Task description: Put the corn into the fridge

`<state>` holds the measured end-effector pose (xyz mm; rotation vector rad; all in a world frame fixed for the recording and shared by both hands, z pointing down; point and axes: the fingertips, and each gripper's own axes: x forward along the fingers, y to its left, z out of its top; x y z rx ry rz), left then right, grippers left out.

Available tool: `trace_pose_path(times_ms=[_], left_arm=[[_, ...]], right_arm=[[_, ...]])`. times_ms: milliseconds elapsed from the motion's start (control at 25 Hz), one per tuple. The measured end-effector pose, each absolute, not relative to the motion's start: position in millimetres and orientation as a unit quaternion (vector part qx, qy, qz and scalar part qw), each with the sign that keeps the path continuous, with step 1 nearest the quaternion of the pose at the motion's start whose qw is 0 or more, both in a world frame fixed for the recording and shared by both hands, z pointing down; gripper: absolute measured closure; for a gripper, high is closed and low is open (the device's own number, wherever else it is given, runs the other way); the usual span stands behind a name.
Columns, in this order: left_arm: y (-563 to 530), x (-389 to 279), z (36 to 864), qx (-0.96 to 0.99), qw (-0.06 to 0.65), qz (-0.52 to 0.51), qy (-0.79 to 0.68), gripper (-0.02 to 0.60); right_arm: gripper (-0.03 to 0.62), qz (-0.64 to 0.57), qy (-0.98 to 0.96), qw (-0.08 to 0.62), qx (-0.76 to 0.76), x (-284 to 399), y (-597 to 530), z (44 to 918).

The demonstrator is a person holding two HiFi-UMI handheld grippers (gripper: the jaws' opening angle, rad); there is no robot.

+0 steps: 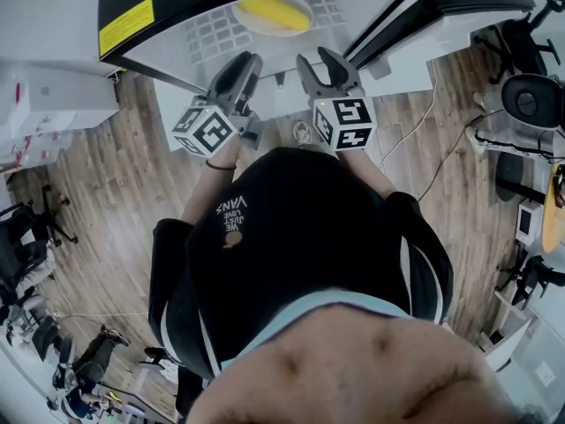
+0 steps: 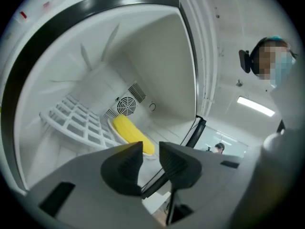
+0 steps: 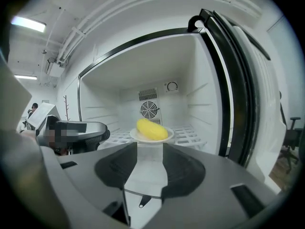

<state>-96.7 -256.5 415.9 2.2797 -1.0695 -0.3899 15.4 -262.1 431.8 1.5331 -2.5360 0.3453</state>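
A yellow corn cob lies on a small white plate on the white wire shelf inside the open mini fridge. The cob shows through the fridge's opening in the head view and beside the rear fan in the left gripper view. My left gripper is rolled to one side in front of the opening, open and empty. My right gripper points at the plate from outside the fridge, jaws apart with nothing between them. Both grippers hover side by side before the fridge.
The fridge door stands open at the right, its black seal close to the left gripper. The fridge stands on a white table. Office chairs and cables are on the wooden floor.
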Motion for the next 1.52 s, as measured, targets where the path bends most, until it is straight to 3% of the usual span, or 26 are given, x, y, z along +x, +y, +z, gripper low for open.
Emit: trace_pose_path(times_ms=[800, 1520], left_arm=[[-212, -103, 426, 0.88, 0.248, -0.096, -0.394, 0.548], [-182, -97, 435, 0.895, 0.231, -0.065, -0.376, 0.561]], right_arm=[[0.548, 0.115, -0.832, 0.079, 0.537, 12, -210, 435], [0.577, 0.116, -0.825, 0.083, 0.547, 11, -176, 442]])
